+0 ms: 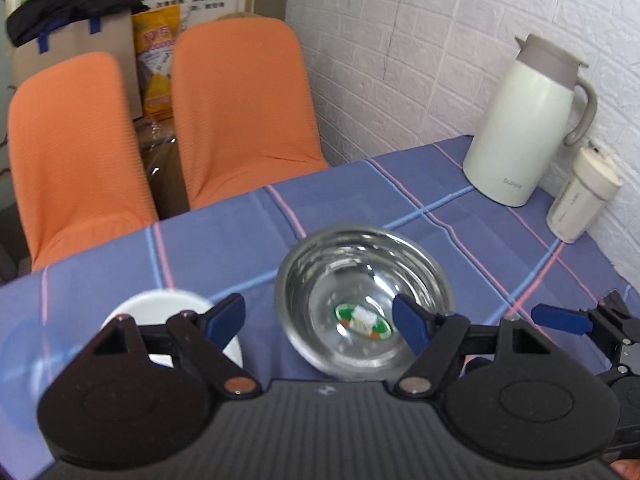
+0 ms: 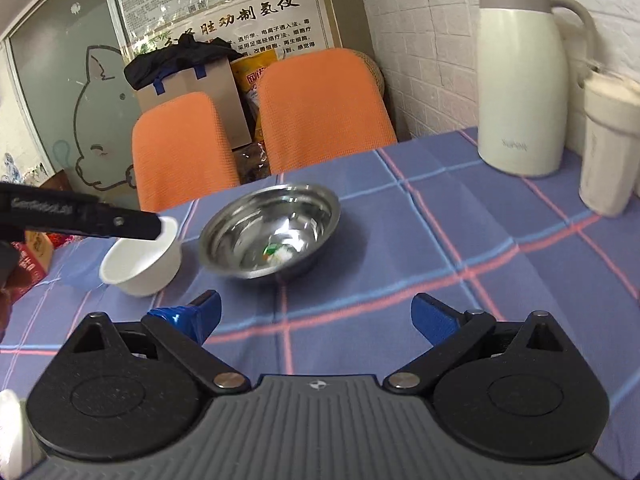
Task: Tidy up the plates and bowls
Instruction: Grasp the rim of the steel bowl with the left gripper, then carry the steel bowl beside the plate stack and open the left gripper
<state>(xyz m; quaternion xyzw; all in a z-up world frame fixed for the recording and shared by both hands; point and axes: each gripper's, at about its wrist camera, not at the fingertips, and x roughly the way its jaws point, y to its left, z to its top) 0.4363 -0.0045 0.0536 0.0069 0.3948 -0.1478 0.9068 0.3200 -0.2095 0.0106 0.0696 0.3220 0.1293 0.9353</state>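
A steel bowl (image 1: 364,300) with a sticker inside stands on the blue checked tablecloth (image 1: 460,208). A white bowl (image 1: 160,308) sits just left of it, partly hidden behind my left finger. My left gripper (image 1: 318,320) hovers open over the near side of both bowls, gripping neither. In the right wrist view the steel bowl (image 2: 272,232) and white bowl (image 2: 140,264) lie ahead. My right gripper (image 2: 318,316) is open above bare cloth, short of them. The left gripper's black arm (image 2: 80,216) reaches in over the white bowl's rim. The right gripper (image 1: 580,320) shows at the right edge.
A cream thermos jug (image 1: 524,128) and a white tumbler (image 1: 580,196) stand by the white brick wall at the far right. Two orange chairs (image 1: 240,112) are pushed up to the table's far edge. A pale blue patch (image 2: 76,276) lies left of the white bowl.
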